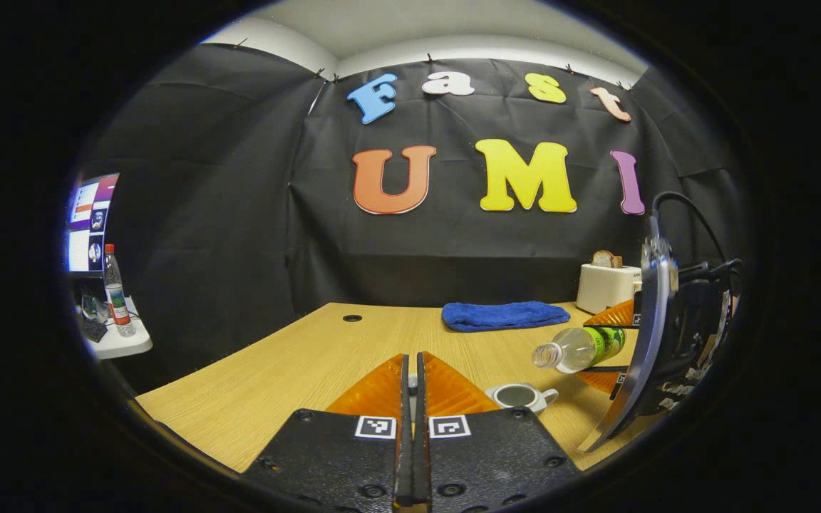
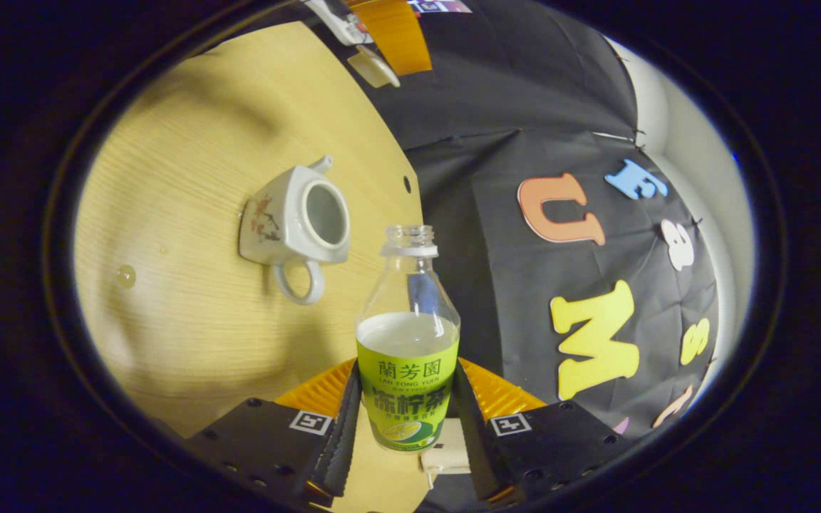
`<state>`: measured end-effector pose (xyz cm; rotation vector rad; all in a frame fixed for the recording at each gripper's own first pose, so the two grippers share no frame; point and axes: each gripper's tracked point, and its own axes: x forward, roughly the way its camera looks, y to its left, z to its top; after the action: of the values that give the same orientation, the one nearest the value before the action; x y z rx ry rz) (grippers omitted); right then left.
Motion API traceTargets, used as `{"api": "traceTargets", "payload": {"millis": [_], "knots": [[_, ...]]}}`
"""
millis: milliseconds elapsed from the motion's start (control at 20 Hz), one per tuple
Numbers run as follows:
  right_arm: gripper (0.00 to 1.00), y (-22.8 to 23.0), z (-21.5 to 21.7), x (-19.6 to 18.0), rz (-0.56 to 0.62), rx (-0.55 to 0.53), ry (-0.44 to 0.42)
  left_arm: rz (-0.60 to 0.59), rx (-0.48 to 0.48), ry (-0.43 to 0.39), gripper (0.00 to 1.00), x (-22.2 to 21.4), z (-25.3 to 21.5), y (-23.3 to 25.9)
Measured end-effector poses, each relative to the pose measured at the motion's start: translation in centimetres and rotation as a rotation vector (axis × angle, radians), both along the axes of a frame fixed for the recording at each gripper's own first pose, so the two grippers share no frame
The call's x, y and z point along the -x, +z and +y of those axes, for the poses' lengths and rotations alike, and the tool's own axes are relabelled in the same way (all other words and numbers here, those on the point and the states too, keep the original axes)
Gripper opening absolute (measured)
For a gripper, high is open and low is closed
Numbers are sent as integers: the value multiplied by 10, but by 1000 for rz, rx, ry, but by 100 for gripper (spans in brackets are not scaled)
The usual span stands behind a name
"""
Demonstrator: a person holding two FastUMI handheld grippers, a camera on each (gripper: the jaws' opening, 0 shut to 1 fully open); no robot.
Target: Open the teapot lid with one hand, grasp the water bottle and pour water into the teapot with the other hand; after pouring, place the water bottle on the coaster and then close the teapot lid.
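Note:
A white teapot [image 1: 521, 396] [image 2: 296, 224] stands on the wooden table [image 1: 296, 363] with its top uncovered. My left gripper [image 1: 414, 363] is shut on the teapot lid [image 2: 373, 68], which it holds up away from the pot; a small pale part of the lid shows between its fingers [image 2: 389, 32]. My right gripper [image 2: 407, 370] [image 1: 606, 348] is shut on a clear, capless water bottle [image 2: 408, 342] [image 1: 574, 349] with a green label, about half full. The bottle is tilted, its mouth up beside the teapot's opening. I see no stream of water.
A folded blue towel [image 1: 503, 315] lies at the back of the table, with a white toaster [image 1: 606, 285] holding bread to its right. A few water drops [image 2: 125, 276] sit on the wood near the teapot. Off to the left, a side table [image 1: 122, 342] carries another bottle [image 1: 117, 292] and a monitor [image 1: 90, 221].

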<state>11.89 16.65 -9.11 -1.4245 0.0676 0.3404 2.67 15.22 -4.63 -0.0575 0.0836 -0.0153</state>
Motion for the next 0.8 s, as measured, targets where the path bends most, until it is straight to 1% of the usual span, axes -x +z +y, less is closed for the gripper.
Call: {"api": "traceTargets", "payload": {"millis": [100,300,350,550,600,800], "knots": [[66,1,2,-1,-22,55,20,0,1,-7,2,0,-1,0],[65,6,8,-4,-86,201,73,2,-13,-18,2,0,3,-1],[66,7,9,-4,-97,230,84,0,-14,-19,2,1,4,0],[65,11,15,-3,-168,378,124,-5,-11,-14,2,2,10,1],[65,12,15,-3,-178,404,130,-3,-11,-12,2,2,12,0],[65,19,20,0,-221,456,150,-8,-8,-12,2,4,13,2]]}}
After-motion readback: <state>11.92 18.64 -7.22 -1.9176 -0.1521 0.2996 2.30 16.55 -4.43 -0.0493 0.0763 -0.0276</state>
